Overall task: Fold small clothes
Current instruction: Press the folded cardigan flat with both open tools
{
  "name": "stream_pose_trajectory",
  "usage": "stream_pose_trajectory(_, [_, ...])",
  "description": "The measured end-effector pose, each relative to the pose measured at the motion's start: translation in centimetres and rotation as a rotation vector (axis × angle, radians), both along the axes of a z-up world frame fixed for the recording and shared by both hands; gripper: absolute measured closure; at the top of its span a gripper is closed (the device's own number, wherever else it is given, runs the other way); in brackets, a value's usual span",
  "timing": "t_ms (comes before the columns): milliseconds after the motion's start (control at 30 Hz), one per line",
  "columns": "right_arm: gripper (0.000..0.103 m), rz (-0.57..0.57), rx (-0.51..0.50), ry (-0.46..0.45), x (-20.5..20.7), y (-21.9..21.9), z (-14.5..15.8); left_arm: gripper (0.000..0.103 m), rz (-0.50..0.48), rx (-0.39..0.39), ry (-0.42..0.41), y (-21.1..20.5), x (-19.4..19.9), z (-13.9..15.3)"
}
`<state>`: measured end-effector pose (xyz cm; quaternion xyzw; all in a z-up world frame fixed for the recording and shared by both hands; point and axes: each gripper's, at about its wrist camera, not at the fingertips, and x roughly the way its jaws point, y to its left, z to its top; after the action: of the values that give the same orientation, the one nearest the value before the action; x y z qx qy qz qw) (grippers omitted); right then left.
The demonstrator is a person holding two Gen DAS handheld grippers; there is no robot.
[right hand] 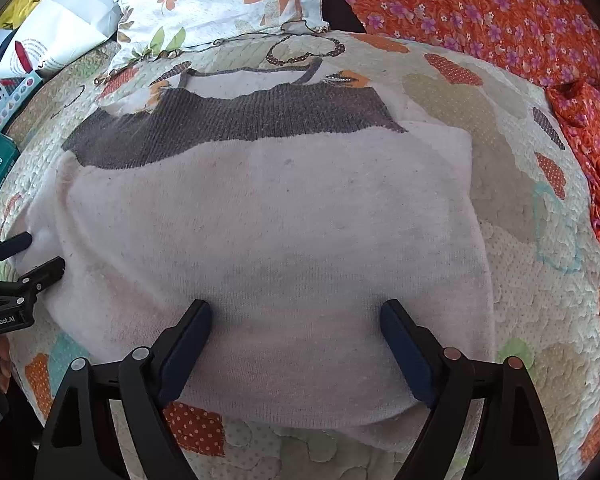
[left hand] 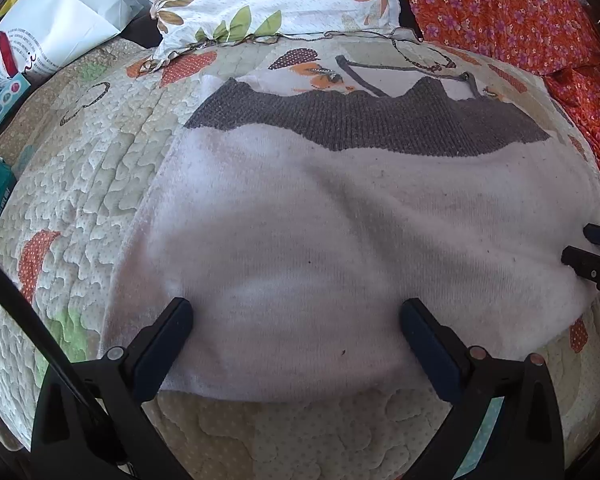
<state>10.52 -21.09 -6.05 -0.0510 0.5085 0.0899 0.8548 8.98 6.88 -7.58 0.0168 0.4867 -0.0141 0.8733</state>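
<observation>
Left wrist view: the left gripper [left hand: 296, 316] is held over the near edge of the pale pink knitted sweater with a grey ribbed band [left hand: 332, 216]; jaws spread wide, nothing gripped.
Right wrist view: the right gripper [right hand: 296, 316] is seen with jaws wide, nothing gripped, above the same sweater [right hand: 268, 232].
Sweater: folded, laid flat on the quilted patchwork bedspread [right hand: 540, 240].

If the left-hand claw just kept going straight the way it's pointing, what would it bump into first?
Most likely the white knit garment. The left gripper points down at it with open jaws and nothing between. Depth is hard to judge, but nothing else lies in that line.
</observation>
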Motion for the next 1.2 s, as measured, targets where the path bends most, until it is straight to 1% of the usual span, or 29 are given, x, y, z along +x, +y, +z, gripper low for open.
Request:
stream_pose_trajectory(300, [0.009,0.003,-0.018,-0.009,-0.08,0.27,-0.19,0.0,0.002,0.003,-0.012,-0.08,-0.25,-0.01])
stream_pose_trajectory(433, [0.004,0.01,-0.004,-0.019,-0.18,0.32,-0.29,0.0,0.001,0.002,-0.006,-0.09,-0.17,0.03])
stream_pose_trajectory(700, [0.001,-0.001,0.004,-0.029,-0.17,0.45,-0.38,0.0,0.006,0.004,-0.01,-0.15,-0.25,0.02])
stream_pose_trajectory(800, [0.001,-0.006,-0.007,-0.033,-0.19,0.59,-0.42,0.0,0.005,0.004,-0.012,-0.12,-0.24,0.05])
stream_pose_trajectory(967, [0.001,0.0,0.006,-0.03,-0.17,0.37,-0.44,0.0,0.006,0.006,-0.022,-0.16,-0.37,0.03])
stream_pose_trajectory(1200, [0.001,0.008,-0.013,-0.033,-0.22,0.58,-0.47,0.0,0.011,0.007,-0.021,-0.27,-0.44,0.03])
